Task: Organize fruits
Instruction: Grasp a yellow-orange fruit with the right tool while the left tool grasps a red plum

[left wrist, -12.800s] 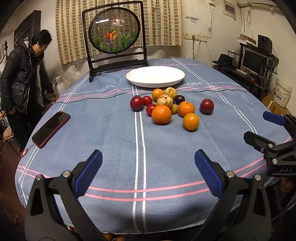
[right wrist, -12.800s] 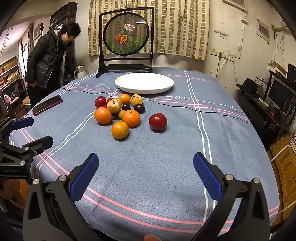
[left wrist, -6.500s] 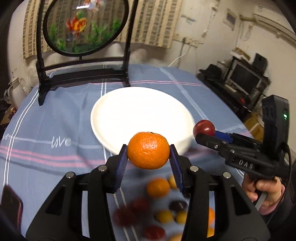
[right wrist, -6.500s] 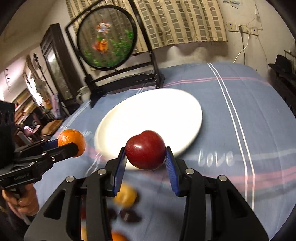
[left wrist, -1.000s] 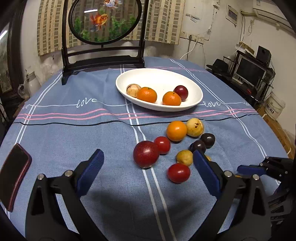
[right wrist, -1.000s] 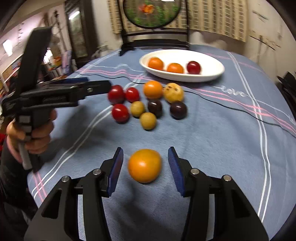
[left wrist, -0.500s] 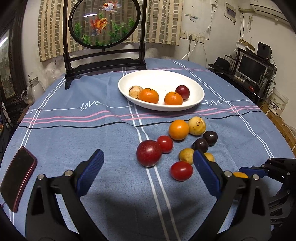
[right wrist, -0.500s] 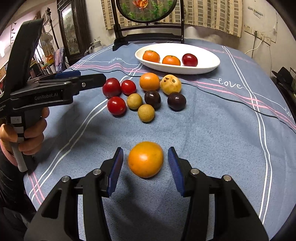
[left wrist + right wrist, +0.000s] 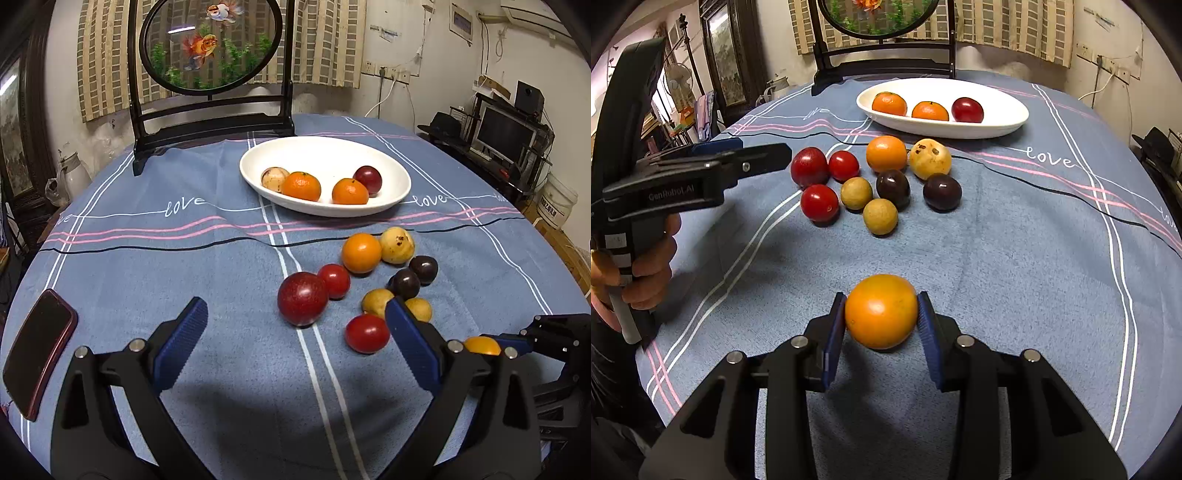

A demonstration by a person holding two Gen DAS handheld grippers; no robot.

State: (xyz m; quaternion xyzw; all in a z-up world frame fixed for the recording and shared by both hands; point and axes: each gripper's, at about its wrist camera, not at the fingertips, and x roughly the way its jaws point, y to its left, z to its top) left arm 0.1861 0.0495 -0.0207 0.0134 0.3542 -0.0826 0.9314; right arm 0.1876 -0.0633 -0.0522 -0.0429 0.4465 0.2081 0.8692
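Note:
My right gripper [image 9: 881, 325] is shut on an orange [image 9: 881, 311], just above the blue tablecloth; the orange also shows in the left wrist view [image 9: 482, 345]. My left gripper [image 9: 293, 345] is open and empty, hovering near a big red apple [image 9: 303, 303]. The white plate [image 9: 391, 199] holds two oranges, a red fruit and a pale spotted fruit. Loose fruits lie in front of it: an orange [image 9: 361, 253], a yellow pear [image 9: 397, 245], red tomatoes, dark plums and small yellow fruits.
A phone in a red case [image 9: 37, 354] lies at the table's left edge. A round goldfish screen on a black stand [image 9: 210, 48] stands behind the plate. A desk with a monitor [image 9: 508, 134] is off to the right.
My right gripper's jaws have closed onto the orange, which half a second ago sat between open pads. The left gripper has edged forward, still open.

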